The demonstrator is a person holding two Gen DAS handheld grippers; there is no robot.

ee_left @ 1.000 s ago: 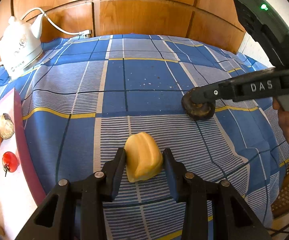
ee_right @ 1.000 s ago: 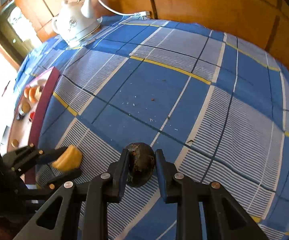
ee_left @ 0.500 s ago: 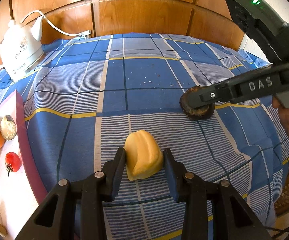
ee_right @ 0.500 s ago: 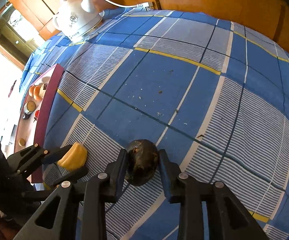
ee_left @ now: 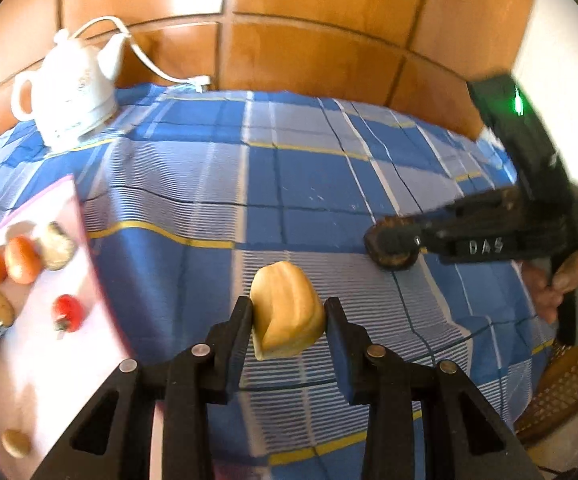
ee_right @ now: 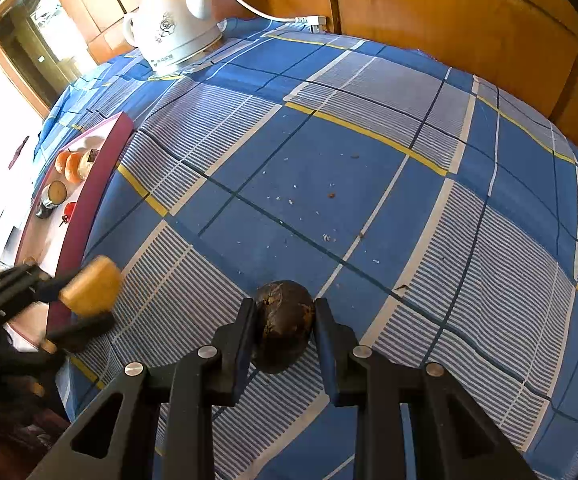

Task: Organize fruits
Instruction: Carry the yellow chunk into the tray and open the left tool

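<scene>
My left gripper [ee_left: 288, 318] is shut on a yellow ridged fruit [ee_left: 285, 314] and holds it above the blue checked cloth; the fruit also shows in the right wrist view [ee_right: 91, 286]. My right gripper [ee_right: 285, 320] is shut on a dark brown round fruit [ee_right: 283, 326], seen from the side in the left wrist view [ee_left: 389, 246]. A pink-rimmed white tray [ee_left: 49, 344] at the left holds two orange fruits [ee_left: 7, 264], a red fruit [ee_left: 67, 316] and several other small pieces.
A white electric kettle [ee_left: 67, 92] with its cord stands at the far left of the table, also in the right wrist view [ee_right: 173, 28]. Wooden panelling runs behind the table. A wicker seat [ee_left: 561, 384] sits past the table's right edge.
My left gripper has lifted the yellow fruit off the cloth and swung toward the tray. My right gripper has closed tighter on the dark fruit and raised it slightly.
</scene>
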